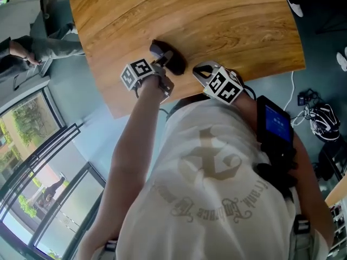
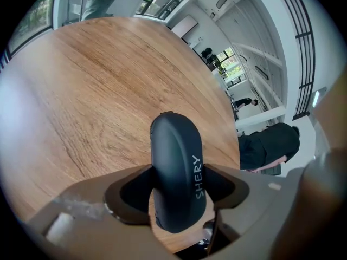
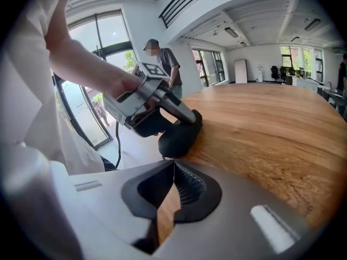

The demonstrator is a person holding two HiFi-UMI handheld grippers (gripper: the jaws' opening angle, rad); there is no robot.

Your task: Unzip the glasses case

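A dark, rounded glasses case [image 2: 176,172] with pale lettering on its side stands on edge on the wooden table [image 1: 190,15], close to the table's near edge. My left gripper [image 2: 176,188] is shut on it, one pad pressed against each long side. In the head view the case [image 1: 174,60] shows just beyond the left gripper [image 1: 162,58]. My right gripper [image 1: 200,70] hovers a little to the right of the case, apart from it, tips together and nothing between them. In the right gripper view the right gripper [image 3: 173,164] points toward the case [image 3: 181,134] and the left gripper [image 3: 187,118].
The table's rounded near edge [image 1: 135,110] runs just below both grippers, with floor beyond it. A person [image 3: 160,58] stands past the table's left side near tall windows. Another person [image 2: 268,145] bends over at the far right. Bags and cables [image 1: 320,118] lie on the floor.
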